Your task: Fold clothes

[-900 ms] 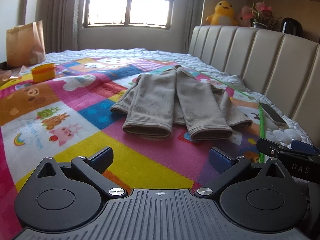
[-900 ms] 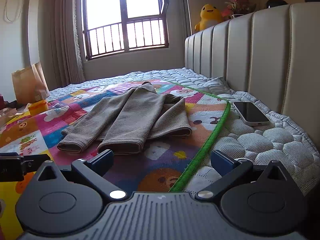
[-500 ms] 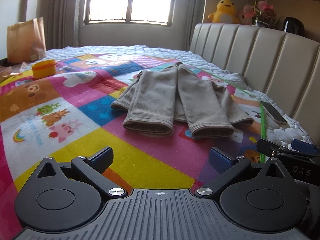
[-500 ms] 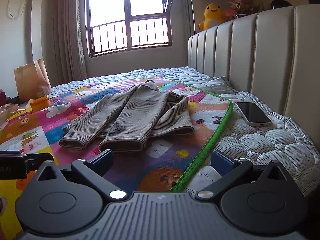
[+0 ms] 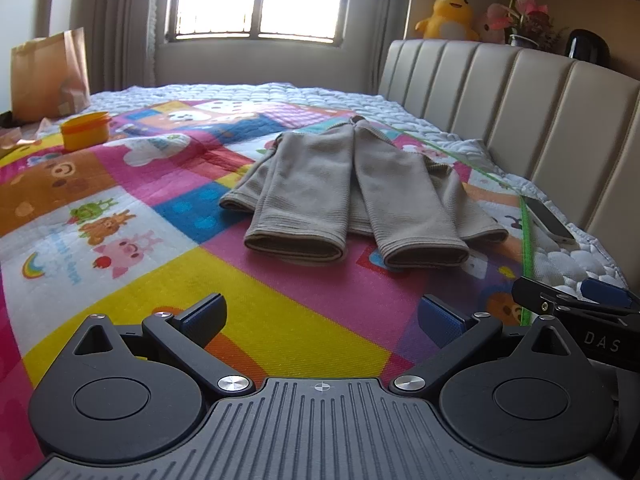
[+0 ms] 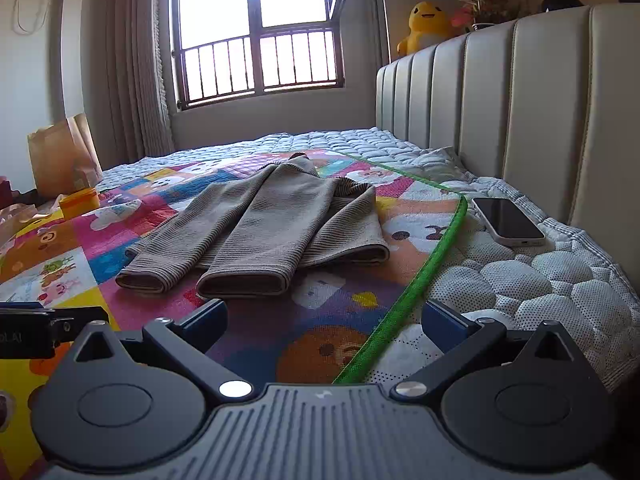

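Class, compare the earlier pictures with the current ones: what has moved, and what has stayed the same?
Both cameras have edged slightly closer to the beige garment, which looms a little larger. Nothing was gripped or released: the left gripper and right gripper remain open and empty. The garment, phone and orange tub lie unmoved.

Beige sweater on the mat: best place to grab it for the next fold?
Grip the beige sweater at its two near cuff ends, one per hand-held gripper, coming in low from the near side. Both folded sleeves end in thick open edges facing the cameras, slightly raised off the play mat.
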A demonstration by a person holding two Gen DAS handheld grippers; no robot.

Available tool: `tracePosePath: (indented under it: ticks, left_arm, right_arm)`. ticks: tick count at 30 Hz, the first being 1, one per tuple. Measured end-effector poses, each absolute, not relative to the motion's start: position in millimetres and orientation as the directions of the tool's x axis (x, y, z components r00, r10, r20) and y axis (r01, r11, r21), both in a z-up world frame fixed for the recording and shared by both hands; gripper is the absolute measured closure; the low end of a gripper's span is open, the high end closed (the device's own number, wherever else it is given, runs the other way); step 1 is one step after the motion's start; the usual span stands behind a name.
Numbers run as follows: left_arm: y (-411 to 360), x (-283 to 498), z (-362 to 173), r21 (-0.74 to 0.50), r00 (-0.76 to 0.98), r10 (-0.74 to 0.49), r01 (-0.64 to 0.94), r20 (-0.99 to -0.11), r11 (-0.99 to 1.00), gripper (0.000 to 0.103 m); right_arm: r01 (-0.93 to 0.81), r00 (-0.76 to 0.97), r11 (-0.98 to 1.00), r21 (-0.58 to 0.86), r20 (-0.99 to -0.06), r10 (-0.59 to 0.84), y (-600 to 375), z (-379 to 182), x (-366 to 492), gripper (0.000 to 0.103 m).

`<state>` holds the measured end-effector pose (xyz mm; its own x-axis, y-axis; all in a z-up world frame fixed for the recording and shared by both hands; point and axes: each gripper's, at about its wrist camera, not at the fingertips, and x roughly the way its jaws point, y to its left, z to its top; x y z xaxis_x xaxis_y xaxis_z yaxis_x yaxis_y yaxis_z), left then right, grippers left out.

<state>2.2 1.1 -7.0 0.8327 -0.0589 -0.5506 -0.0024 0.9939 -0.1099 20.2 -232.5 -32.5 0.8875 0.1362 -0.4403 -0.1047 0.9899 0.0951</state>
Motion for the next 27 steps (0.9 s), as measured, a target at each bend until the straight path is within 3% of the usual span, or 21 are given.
tracePosePath:
  ticks: [27]
  left_arm:
    - [-1.4,1.4,-10.4,-0.108,0.822,-0.057,-0.006,-0.567,0.994,0.0]
  right_arm:
    - [-0.103,0.876,0.989,0.106,-0.462,0.14,-234.5,-40.6,19.7,0.0]
